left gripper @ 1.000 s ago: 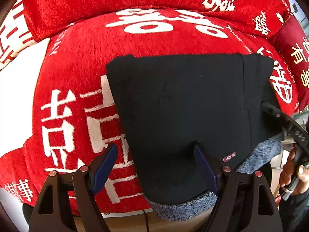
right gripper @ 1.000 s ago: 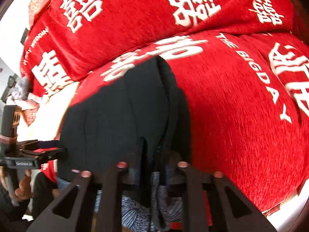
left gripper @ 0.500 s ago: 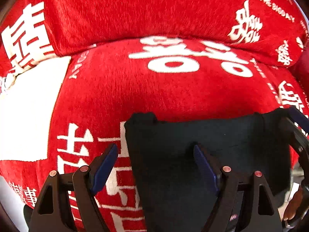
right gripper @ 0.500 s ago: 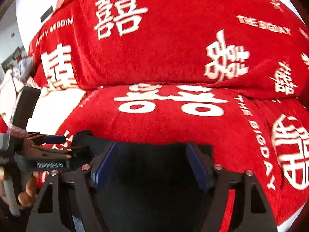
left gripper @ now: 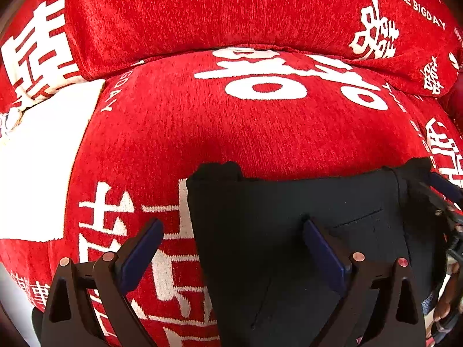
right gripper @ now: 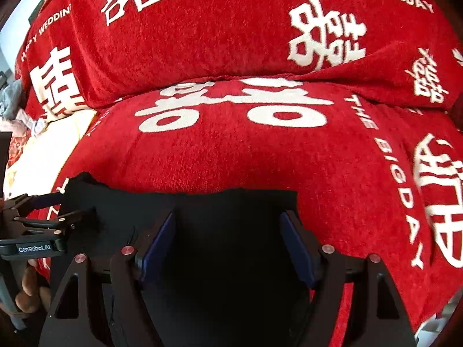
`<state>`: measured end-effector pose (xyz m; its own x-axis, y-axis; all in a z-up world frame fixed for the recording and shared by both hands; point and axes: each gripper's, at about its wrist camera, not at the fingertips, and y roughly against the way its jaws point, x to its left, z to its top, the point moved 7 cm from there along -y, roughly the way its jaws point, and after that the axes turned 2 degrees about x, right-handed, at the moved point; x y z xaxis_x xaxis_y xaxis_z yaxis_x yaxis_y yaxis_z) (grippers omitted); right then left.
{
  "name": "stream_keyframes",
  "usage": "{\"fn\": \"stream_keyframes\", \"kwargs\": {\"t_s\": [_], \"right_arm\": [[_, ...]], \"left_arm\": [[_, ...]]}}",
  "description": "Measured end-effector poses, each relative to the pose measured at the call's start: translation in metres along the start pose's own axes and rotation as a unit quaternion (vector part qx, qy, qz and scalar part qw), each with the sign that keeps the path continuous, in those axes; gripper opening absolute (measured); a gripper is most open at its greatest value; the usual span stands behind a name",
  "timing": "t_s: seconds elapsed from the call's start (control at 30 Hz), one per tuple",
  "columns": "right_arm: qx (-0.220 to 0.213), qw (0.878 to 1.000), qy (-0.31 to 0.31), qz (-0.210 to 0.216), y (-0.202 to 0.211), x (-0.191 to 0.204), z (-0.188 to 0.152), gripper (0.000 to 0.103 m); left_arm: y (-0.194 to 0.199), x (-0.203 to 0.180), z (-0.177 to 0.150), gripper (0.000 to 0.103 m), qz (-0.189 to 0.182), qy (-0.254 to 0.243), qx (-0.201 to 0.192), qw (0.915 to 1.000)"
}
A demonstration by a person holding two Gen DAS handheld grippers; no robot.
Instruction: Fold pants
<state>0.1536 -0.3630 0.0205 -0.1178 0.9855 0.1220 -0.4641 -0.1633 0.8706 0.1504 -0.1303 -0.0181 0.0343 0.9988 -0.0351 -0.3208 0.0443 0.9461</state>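
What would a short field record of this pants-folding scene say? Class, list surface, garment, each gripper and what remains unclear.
surface: red cover with white characters
garment: black pants, folded into a flat block on the cover
left gripper: jaws opening, astride the pants' left edge, pads not pressing
right gripper: open over the pants, nothing gripped
hand: holds the left gripper's handle
unclear: how many layers the fold has
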Motion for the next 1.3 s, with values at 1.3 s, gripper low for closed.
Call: {"fn": "stream_keyframes", "kwargs": {"t_s": [1.3], "right_arm": [[-0.039, 0.999, -0.009, 0.029, 0.068, 0.027, -0.131, 0.086]], "left_arm": [[0.044, -0.005, -0.106, 0.1, -0.044, -0.011, 0.013, 0.9989]]}}
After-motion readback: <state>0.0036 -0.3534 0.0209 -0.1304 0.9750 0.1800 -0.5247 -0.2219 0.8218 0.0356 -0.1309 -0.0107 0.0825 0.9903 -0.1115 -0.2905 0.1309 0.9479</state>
